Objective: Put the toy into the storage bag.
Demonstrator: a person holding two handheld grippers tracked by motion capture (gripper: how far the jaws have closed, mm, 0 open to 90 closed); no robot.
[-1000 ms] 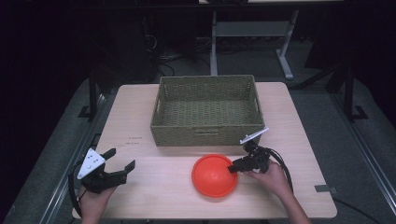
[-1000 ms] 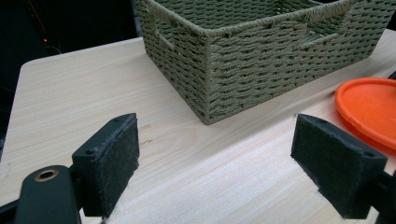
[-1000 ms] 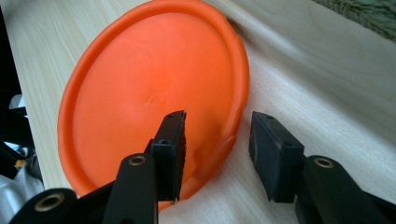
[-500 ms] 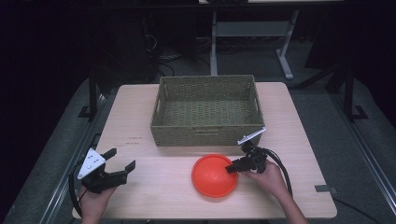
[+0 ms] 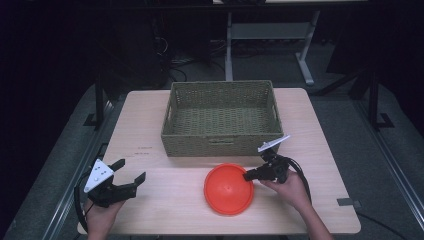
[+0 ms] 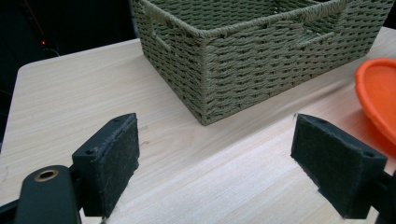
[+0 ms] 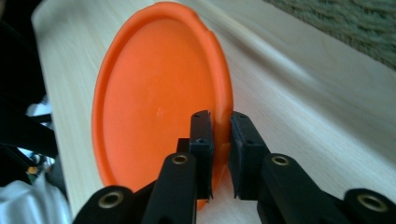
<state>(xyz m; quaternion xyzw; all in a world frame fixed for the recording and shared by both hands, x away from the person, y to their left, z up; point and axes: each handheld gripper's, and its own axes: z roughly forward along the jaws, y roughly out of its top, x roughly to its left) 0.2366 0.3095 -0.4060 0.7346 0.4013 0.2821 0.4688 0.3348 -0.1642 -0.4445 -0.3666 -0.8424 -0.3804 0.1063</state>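
Note:
An orange plate [image 5: 227,189] lies on the table in front of the basket, a little right of centre. My right gripper [image 5: 248,176] is shut on the plate's right rim. In the right gripper view its jaws [image 7: 220,126] pinch the rim of the orange plate [image 7: 154,102], one pad inside and one outside. My left gripper [image 5: 131,170] rests near the table's front left corner, wide open with nothing between its pads [image 6: 114,163]. In the left gripper view the edge of the plate [image 6: 380,93] sits far right, beyond the jaws.
A woven green-grey basket [image 5: 220,142] stands at the back centre of the wooden table [image 5: 165,200], with nothing in it; its near corner [image 6: 205,70] faces the left gripper. Dark floor and a metal stand lie behind the table.
My right gripper has edged a little to the left along the plate's rim. The plate and the left gripper have stayed put.

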